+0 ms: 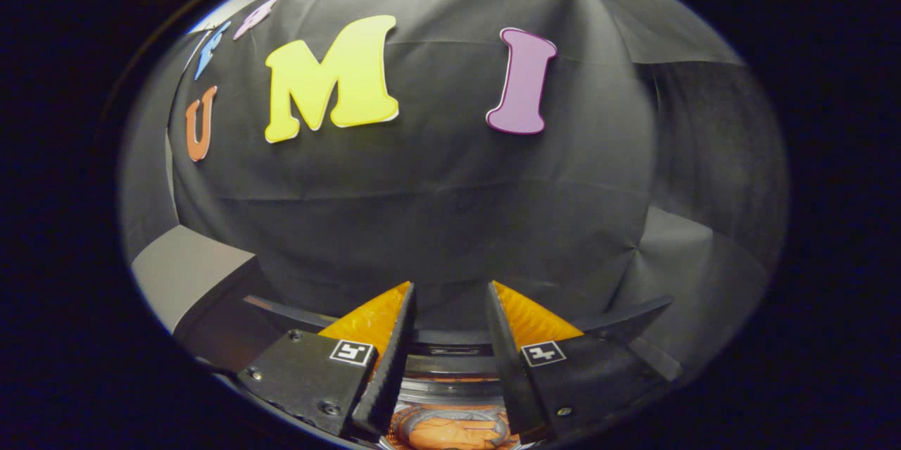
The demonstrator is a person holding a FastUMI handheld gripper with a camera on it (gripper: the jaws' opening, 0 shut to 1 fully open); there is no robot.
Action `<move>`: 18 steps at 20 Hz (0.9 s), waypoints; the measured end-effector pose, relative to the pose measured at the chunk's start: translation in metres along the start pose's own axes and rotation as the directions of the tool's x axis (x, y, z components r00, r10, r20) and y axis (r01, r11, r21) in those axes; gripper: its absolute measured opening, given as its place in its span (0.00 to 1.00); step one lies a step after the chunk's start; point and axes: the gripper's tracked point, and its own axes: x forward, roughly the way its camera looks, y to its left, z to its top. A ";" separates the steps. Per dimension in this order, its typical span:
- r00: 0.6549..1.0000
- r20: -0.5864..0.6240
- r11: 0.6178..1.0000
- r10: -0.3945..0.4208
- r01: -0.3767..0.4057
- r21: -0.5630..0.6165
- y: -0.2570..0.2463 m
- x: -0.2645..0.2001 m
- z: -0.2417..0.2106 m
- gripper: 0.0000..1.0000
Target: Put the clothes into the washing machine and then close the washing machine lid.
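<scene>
1. Gripper (449,291) points at the black cloth wall (436,210) – fingers spread, a clear gap between them, nothing pinched.
2. Washing machine (450,372) sits low, under and between the fingers; its round rim curves across just behind them.
3. Clothes (450,432) – an orange bundle – lie down inside the machine's opening, seen through the gap near the finger bases. Not touched by either finger.
4. Lid: a dark curved edge shows beyond the fingers on both sides; cannot tell if that is the lid, or how it stands.
5. Grey panel (186,270) to the left, beside the machine.
</scene>
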 end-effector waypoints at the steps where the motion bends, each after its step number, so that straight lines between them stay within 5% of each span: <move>1: 1.000 0.011 1.000 -0.004 0.004 0.000 0.000 -0.005 -0.001 0.63; 18: 0.997 0.080 1.000 0.009 -0.010 0.009 0.001 -0.068 -0.036 0.63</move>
